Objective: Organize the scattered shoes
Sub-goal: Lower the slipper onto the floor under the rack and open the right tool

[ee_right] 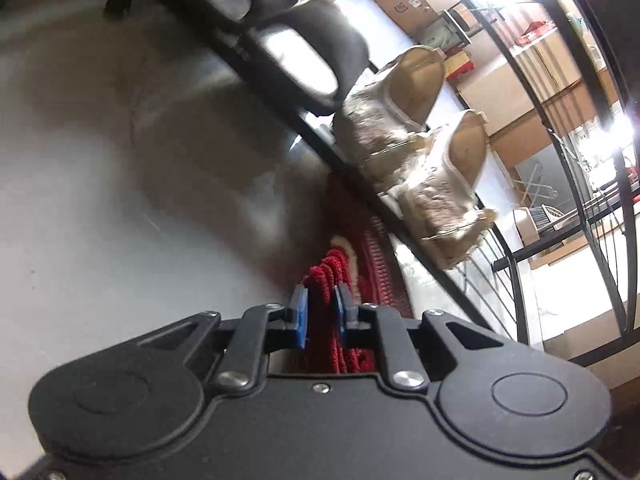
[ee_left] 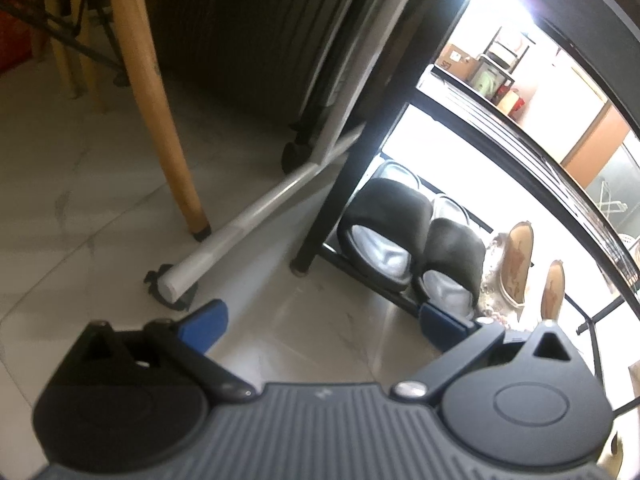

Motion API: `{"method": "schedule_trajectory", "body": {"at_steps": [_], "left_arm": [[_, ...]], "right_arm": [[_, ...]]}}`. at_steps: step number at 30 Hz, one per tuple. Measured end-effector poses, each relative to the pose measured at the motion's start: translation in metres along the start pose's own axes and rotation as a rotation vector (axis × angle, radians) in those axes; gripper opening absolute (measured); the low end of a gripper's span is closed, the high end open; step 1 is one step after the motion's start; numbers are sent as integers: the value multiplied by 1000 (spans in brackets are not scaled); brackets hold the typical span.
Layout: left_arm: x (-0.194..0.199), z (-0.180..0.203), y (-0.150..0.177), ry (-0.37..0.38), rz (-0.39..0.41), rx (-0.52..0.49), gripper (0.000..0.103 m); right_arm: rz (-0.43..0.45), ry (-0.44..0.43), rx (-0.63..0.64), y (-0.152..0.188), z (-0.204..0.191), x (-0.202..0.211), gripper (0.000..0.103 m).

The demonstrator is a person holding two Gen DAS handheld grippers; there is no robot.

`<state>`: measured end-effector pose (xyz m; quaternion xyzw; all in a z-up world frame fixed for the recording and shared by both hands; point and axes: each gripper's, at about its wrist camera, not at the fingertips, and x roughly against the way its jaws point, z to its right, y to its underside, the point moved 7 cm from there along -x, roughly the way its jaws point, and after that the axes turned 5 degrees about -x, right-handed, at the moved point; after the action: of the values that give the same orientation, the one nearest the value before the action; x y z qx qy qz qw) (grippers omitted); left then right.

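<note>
My right gripper (ee_right: 320, 312) is shut on the edge of a red knitted slipper (ee_right: 372, 264), whose fabric is pinched between the blue pads. The slipper lies low beside the black shoe rack (ee_right: 432, 268). On the rack's bottom shelf stand a pair of black slippers (ee_right: 304, 52) and a pair of beige fuzzy sandals (ee_right: 436, 200). In the left wrist view my left gripper (ee_left: 324, 320) hangs open over the tiled floor with nothing between its fingers. The black slippers (ee_left: 384, 232) and the sandals (ee_left: 516, 264) sit just beyond it, right of the rack's post (ee_left: 320, 200).
A wooden chair leg (ee_left: 160, 120) stands on the floor left of the rack. A white tubular frame with a castor (ee_left: 256, 216) lies between them. A dark wheeled object (ee_left: 248, 40) stands behind. Cardboard boxes (ee_right: 400, 0) are seen through the rack.
</note>
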<state>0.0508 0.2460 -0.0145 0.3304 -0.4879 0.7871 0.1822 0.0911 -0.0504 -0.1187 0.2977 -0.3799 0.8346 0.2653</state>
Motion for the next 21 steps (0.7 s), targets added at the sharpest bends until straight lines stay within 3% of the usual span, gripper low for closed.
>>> {"method": "schedule_trajectory", "body": {"at_steps": [1,2,6,9,10,11,12,13,16,18,19,21], "left_arm": [[2,-5,0,-1,2,8,102],[3,-7,-1,-2,2,14,102],[6,-16,-1,-10,0,34,102],[12,-20,2,-11,-9,37,102],[14,-22,3,-6,-12,42,102],[14,-22,4,-4,-12,43,102],[17,-25,4,-3,-13,45,102],[19,-23,4,-5,-13,42,102],[19,-22,5,-1,-20,37,102],[21,-22,6,1,-24,30,102],[22,-22,6,0,-23,24,102],[25,-25,7,-12,-18,8,102]], "right_arm": [[-2,-12,-13,0,-4,3,0],[-6,-54,-52,0,4,12,0],[27,-175,-53,-7,8,51,0],[48,-196,-72,-14,19,69,10],[34,-187,-114,-13,29,66,39],[21,-178,-155,-13,39,63,85],[-15,-161,-200,-9,50,52,91],[-21,-203,-248,-7,56,44,84],[-12,-274,-380,-6,64,27,84],[16,-257,-472,-14,63,9,84],[24,-241,-468,-16,60,6,84],[52,-119,-369,-24,40,-14,84]]}}
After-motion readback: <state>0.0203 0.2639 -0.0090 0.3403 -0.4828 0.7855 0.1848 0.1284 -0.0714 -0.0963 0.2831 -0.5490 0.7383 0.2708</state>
